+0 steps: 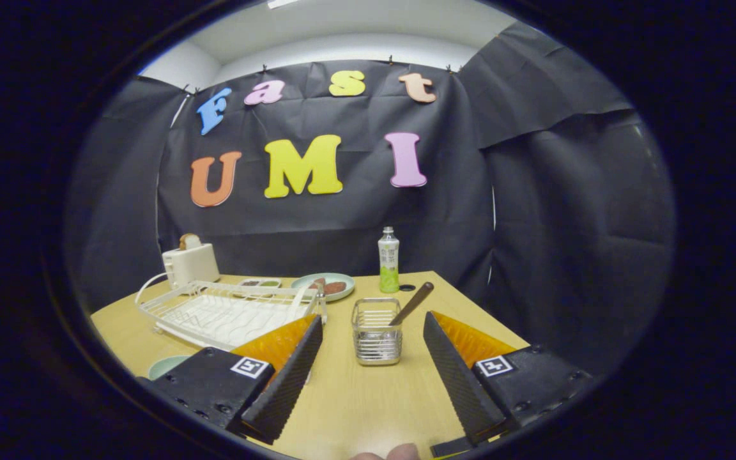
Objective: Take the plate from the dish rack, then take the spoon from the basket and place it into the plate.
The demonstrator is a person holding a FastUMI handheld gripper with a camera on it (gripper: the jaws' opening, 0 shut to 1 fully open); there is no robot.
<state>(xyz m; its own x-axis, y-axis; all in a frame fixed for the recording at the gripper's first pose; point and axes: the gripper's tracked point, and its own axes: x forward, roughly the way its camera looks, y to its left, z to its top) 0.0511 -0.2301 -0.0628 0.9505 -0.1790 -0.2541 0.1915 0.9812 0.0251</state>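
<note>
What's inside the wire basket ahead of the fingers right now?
A brown spoon handle leans out of the basket, which sits just ahead of the open gripper. The spoon's bowl is hidden inside the basket.

A white wire dish rack (227, 310) sits left of centre, its slots empty. A pale green plate (167, 366) peeks out at lower left, lying flat on the tabletop (361, 402). At centre stands a small metal wire basket (376, 331), upright, with a brown-handled spoon (413, 303) leaning out to its upper right.
</note>
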